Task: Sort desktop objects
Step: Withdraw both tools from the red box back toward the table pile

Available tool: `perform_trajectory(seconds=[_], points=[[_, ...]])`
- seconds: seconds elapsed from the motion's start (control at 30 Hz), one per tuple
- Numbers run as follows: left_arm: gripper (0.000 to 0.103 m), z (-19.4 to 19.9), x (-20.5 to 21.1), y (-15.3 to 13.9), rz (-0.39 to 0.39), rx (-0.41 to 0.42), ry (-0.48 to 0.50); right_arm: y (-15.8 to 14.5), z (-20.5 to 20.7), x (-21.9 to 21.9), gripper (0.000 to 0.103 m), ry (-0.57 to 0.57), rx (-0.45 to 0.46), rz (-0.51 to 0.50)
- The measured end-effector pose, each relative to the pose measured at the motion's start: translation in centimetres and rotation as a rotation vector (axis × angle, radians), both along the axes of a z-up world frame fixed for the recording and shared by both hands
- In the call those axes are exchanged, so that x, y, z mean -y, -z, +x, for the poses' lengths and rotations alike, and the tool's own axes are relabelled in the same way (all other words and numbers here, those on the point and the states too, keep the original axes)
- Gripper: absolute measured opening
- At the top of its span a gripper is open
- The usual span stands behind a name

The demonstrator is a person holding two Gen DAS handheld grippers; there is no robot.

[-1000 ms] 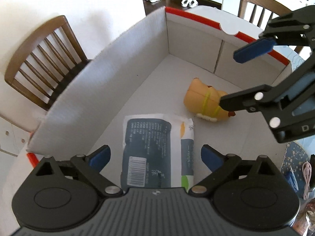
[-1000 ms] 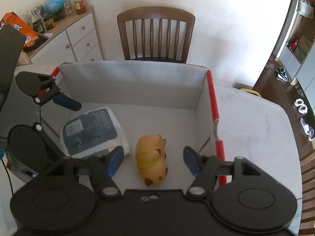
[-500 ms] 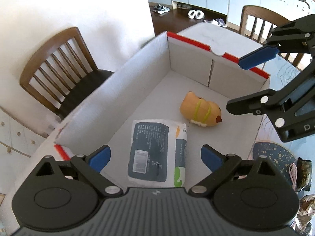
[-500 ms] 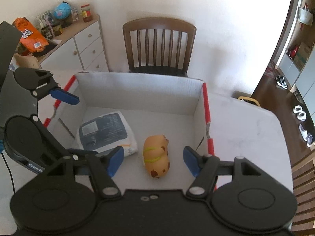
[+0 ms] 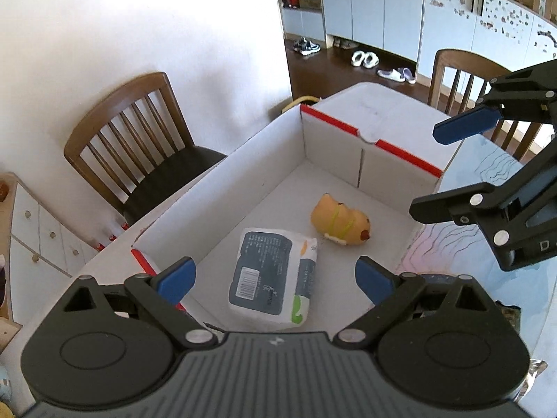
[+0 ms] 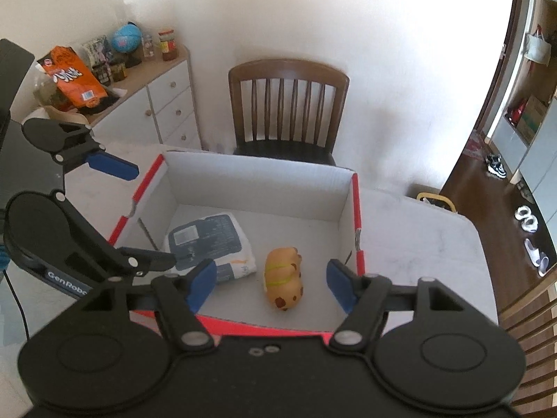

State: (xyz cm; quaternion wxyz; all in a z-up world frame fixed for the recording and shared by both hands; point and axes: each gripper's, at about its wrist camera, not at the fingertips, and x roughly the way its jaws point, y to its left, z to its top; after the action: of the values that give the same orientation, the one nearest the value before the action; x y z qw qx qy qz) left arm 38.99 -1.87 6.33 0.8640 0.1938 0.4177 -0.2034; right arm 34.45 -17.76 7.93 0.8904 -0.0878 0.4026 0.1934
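- Below and ahead of both tongs sits a white cardboard box [image 5: 216, 188] with red-edged rims, and the task's things lie on its floor.
- Left gripper [image 5: 275, 280] hangs above the near end of the box, jaws spread wide and holding nothing; a tissue pack [image 5: 271, 278] lies directly beneath, between its blue tips.
- Right gripper [image 6: 268, 284] hovers over its near rim, equally wide and empty, with a squishy hamster toy [image 6: 282, 280] straight ahead between its tips.
- Pack and toy lie just beside each other, apparently not touching.
- Tissue pack looks light and soft in slick plastic wrap; I would pinch it across its narrow width, near the middle, since a corner grip would likely crumple and slip.
- Hamster toy seems light, rounded and yielding; take it across the plump body at the yellow band, gently.
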Motion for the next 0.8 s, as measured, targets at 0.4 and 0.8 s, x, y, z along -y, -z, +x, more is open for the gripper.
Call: perform_trajectory(seconds=[0.4,0.8], points=[[0.099,-4.3,0.2,-1.4,-0.050,0.064,-0.102,-1.2,-3.8,1.5,0.072,0.023,0.043,0.023],[0.099,-8.3,0.6,-2.5,-0.083,0.141,-0.240,-1.2,-7.9,2.3,0.075,0.058,0.073,0.025]])
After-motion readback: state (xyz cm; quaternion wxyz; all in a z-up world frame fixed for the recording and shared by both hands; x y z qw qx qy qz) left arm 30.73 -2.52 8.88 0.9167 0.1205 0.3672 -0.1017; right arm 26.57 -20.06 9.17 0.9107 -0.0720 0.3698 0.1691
